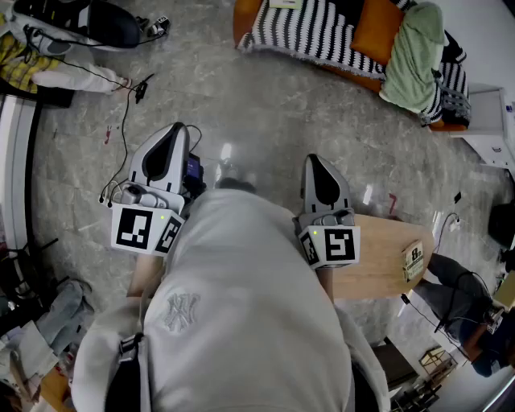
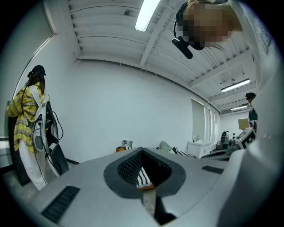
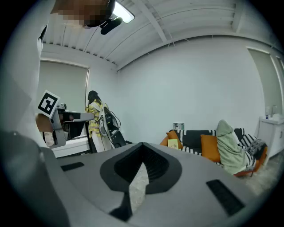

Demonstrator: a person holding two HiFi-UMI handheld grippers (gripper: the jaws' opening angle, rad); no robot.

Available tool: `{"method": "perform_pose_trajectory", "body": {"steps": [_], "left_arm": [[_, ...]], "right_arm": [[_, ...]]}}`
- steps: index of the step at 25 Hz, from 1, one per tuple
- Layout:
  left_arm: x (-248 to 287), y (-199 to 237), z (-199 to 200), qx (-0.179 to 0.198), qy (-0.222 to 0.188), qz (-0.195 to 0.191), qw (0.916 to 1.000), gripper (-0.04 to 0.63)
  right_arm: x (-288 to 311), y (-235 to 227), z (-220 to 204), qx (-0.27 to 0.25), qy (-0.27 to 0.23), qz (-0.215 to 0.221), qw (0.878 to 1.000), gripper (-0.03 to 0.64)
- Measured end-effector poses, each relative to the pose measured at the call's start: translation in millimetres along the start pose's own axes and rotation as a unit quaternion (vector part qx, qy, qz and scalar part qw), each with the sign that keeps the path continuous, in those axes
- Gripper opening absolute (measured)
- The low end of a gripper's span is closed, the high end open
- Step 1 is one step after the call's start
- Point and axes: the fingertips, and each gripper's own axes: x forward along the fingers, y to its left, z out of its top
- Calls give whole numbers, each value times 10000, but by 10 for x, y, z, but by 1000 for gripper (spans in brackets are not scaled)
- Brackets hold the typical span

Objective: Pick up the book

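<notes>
No book shows for certain. A thin pale-yellow flat item (image 3: 173, 143) lies on the sofa (image 3: 195, 142) at the far wall, and I cannot tell whether it is the book. In the head view it lies at the sofa's top edge (image 1: 283, 4). My left gripper (image 1: 179, 129) is held level over the floor, its jaws meeting at the tips with nothing between them (image 2: 142, 150). My right gripper (image 1: 314, 159) points slightly downward toward the sofa, shut and empty as well (image 3: 143, 144). Both are far from the sofa.
A striped blanket, orange cushions (image 1: 376, 28) and a green cloth (image 1: 414, 52) cover the sofa. A wooden table (image 1: 378, 257) with a small sign (image 1: 413, 261) stands at my right. A person in a yellow plaid shirt (image 2: 26, 111) stands at the left. Cables (image 1: 125, 105) lie on the floor.
</notes>
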Motion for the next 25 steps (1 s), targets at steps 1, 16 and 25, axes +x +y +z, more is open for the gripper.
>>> {"method": "perform_pose_trajectory", "body": {"steps": [1, 16, 25], "left_arm": [[-45, 33, 22, -1, -23, 3, 10000, 11], [172, -68, 62, 70, -80, -75, 9999, 11], [295, -124, 3, 36, -81, 0, 10000, 11]], "right_arm": [[-7, 53, -1, -42, 26, 29, 10000, 17], [10, -108, -57, -24, 88, 68, 9999, 17], [-32, -142, -119, 172, -17, 615, 9980, 17]]}}
